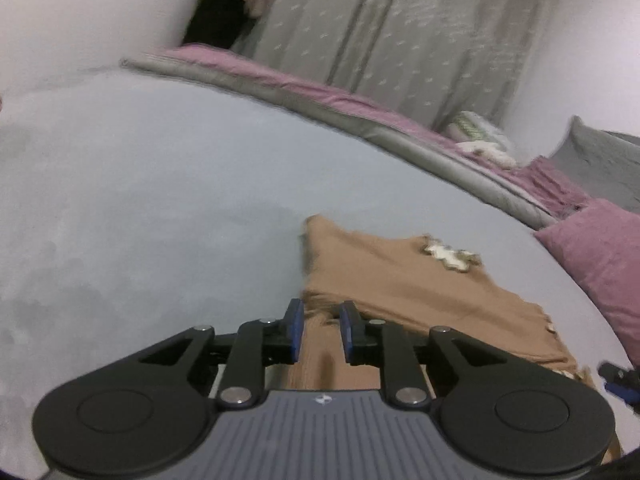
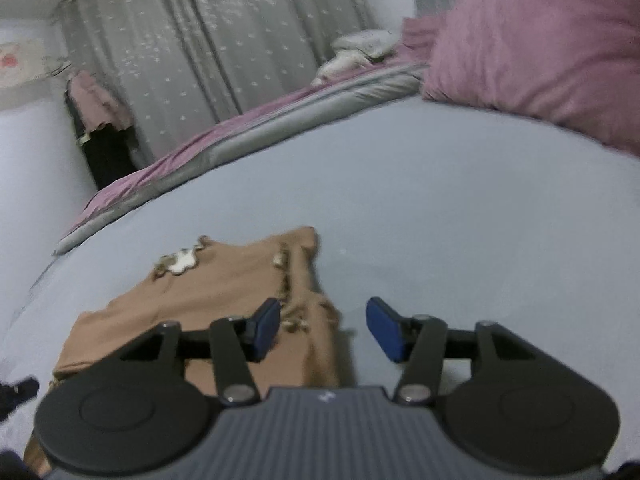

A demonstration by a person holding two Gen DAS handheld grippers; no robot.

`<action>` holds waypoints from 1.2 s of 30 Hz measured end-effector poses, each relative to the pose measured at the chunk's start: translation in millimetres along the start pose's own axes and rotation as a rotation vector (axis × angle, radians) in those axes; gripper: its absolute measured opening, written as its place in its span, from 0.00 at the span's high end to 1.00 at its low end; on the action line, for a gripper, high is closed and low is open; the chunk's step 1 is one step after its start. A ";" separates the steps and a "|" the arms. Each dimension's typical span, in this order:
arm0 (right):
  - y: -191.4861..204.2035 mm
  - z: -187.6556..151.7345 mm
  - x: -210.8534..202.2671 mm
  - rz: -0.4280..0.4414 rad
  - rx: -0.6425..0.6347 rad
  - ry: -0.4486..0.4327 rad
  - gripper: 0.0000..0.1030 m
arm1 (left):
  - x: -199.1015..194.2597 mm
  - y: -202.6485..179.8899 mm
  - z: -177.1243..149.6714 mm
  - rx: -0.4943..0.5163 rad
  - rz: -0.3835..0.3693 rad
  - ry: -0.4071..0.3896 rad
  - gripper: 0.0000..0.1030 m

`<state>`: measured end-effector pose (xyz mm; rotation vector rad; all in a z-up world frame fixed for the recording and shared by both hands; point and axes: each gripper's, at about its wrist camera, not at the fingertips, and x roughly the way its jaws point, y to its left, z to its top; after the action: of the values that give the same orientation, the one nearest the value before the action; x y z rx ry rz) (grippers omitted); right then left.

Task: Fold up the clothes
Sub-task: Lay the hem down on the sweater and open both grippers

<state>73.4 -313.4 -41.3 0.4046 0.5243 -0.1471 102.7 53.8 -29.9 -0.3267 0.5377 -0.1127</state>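
Note:
A brown garment (image 1: 404, 288) with a white flower patch (image 1: 448, 256) lies partly folded on the pale blue bedsheet (image 1: 160, 200). My left gripper (image 1: 322, 332) hovers at its near left corner. Its jaws stand a narrow gap apart, with a strip of the brown cloth showing between the blue pads (image 1: 295, 330). In the right wrist view the same garment (image 2: 208, 292) lies left of centre. My right gripper (image 2: 323, 330) is wide open over the garment's right edge, one pad above cloth and the other above bare sheet. Each gripper shows at the edge of the other's view.
A pink pillow (image 2: 540, 48) lies at the head of the bed. A grey and pink quilt (image 1: 360, 120) runs along the far side, with small white items (image 2: 356, 52) on it. Grey curtains (image 2: 224, 32) hang behind. Bare sheet (image 2: 460, 220) spreads around the garment.

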 end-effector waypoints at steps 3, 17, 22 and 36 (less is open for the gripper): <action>24.5 -6.7 -4.5 0.021 -0.102 -0.003 0.51 | 0.0 -24.0 -10.2 0.089 -0.064 0.017 0.78; 109.1 -79.5 -10.0 0.151 -0.445 0.104 0.52 | -4.0 -78.4 -67.5 0.346 -0.201 0.118 0.70; 83.4 -73.2 -17.0 0.135 -0.400 0.108 0.52 | -5.4 -59.2 -62.5 0.317 -0.162 0.112 0.70; 28.9 -48.3 -48.3 0.070 -0.324 0.112 0.55 | -21.0 -32.3 -48.1 0.276 -0.048 0.076 0.71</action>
<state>16.8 -265.7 -44.9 0.1148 0.6321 0.0287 59.0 14.1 -47.9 -0.0665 0.5815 -0.2437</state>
